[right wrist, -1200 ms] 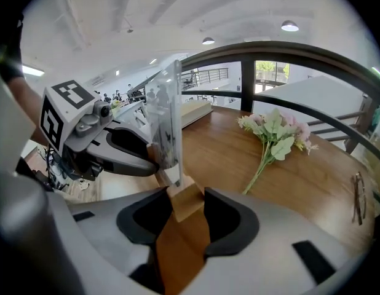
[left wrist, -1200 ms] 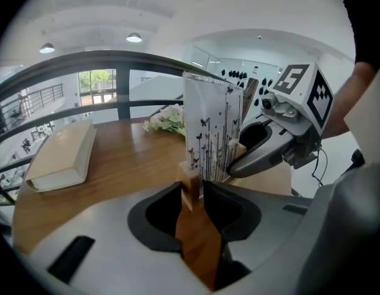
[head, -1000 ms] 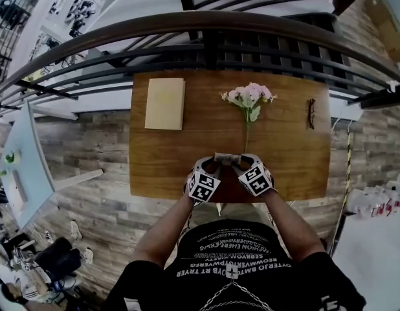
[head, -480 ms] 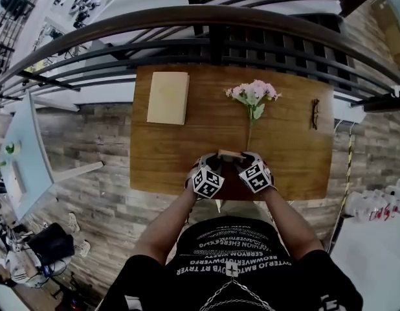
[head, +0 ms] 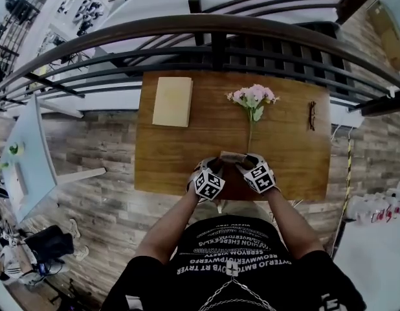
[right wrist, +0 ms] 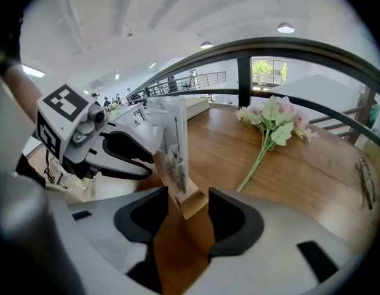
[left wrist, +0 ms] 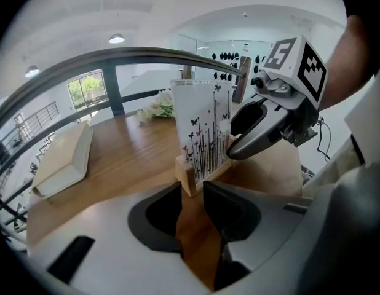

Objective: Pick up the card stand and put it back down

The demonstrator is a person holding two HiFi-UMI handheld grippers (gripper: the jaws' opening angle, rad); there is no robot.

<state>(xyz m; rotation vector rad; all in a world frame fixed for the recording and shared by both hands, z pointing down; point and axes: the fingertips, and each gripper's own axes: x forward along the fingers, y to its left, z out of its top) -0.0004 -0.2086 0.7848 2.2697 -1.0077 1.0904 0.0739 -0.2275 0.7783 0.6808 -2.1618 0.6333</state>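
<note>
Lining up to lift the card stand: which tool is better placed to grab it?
Right, probably. One end of the stand lies between the open jaws of the right tool; the left tool is open too, but the stand sits just beyond its jaws. Both tools have just been opening.

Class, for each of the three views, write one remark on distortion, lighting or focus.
Head view: the lens bends the railing into an arc. Left gripper view: black corners frame a round image; the card stand is sharp. Right gripper view: the card stand looks smeared, the flowers clearer.
</note>
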